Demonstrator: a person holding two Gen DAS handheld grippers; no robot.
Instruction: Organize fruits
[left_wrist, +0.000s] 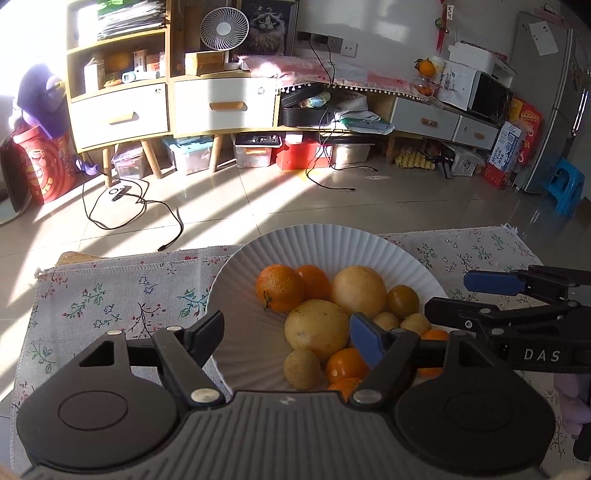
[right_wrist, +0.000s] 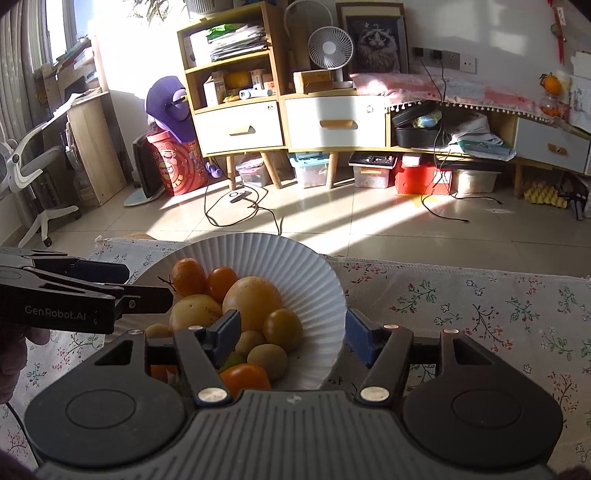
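A white ribbed plate (left_wrist: 295, 247) (right_wrist: 295, 266) on the floral tablecloth (left_wrist: 110, 295) holds several fruits. Among them are a stemmed mandarin (left_wrist: 279, 288), a large pale yellow round fruit (left_wrist: 357, 291) (right_wrist: 253, 302), a yellow fruit (left_wrist: 317, 329), and small brown fruits (left_wrist: 301, 369) (right_wrist: 266, 360). My left gripper (left_wrist: 286, 328) (right_wrist: 146, 284) hovers open over the plate's near left side, its pads touching nothing. My right gripper (right_wrist: 291, 325) (left_wrist: 461, 295) is open and straddles the plate's right rim, one finger over the fruit and the other outside the plate.
The table's far edge (left_wrist: 147, 258) drops to a tiled floor with black cables (left_wrist: 140, 206). Wooden cabinets with drawers (left_wrist: 221, 107), storage boxes and a fan (left_wrist: 224, 29) line the far wall. A hand (right_wrist: 14, 354) shows at the left edge of the right wrist view.
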